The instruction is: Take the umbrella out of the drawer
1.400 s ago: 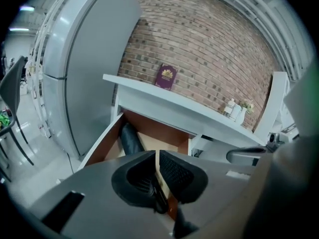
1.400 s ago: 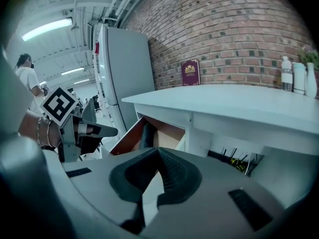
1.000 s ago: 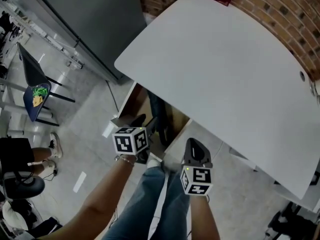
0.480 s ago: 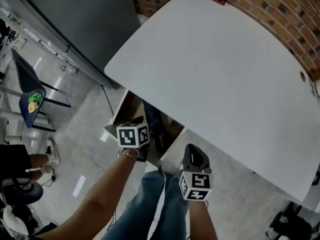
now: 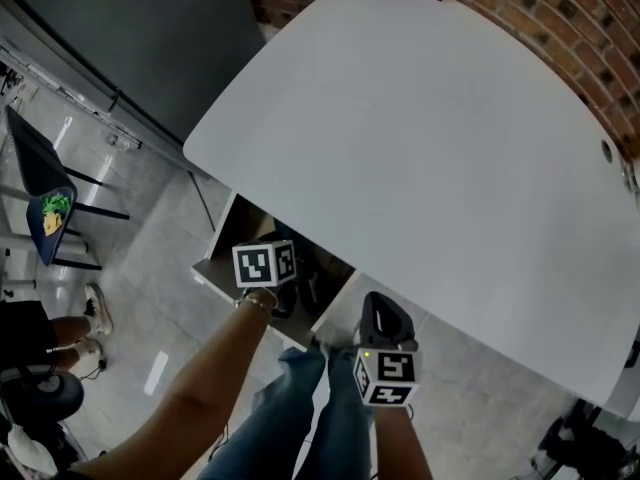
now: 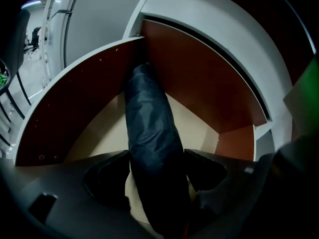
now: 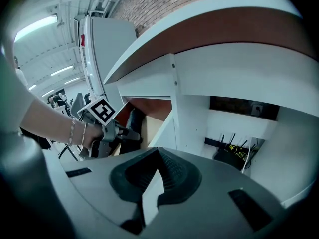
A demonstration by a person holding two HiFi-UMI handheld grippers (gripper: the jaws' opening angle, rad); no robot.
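Left claw (image 6: pixel 157 166): open wide, jaws having just been spreading, one on each side of the umbrella; I cannot tell whether the pads brush the fabric.
Right claw (image 7: pixel 157 151): my jaw tips meet with nothing between them; it hangs outside the drawer, to the right of it, under the near edge of the desk.
Umbrella (image 6: pixel 147 118): folded into a long, plump roll in a dark navy, almost black sleeve, the cloth creased and faintly shiny.
Umbrella's place: lies on the drawer floor, lengthwise, its near end between my left jaws and its far end up against the far left corner.
Drawer (image 6: pixel 75 118): pulled out, reddish-brown inner walls, pale beige floor, white outer faces.
Desk (image 5: pixel 430 138): white top, directly above the drawer, brick wall on its far side.
Head view: my left forearm reaches down into the drawer, marker cube uppermost.
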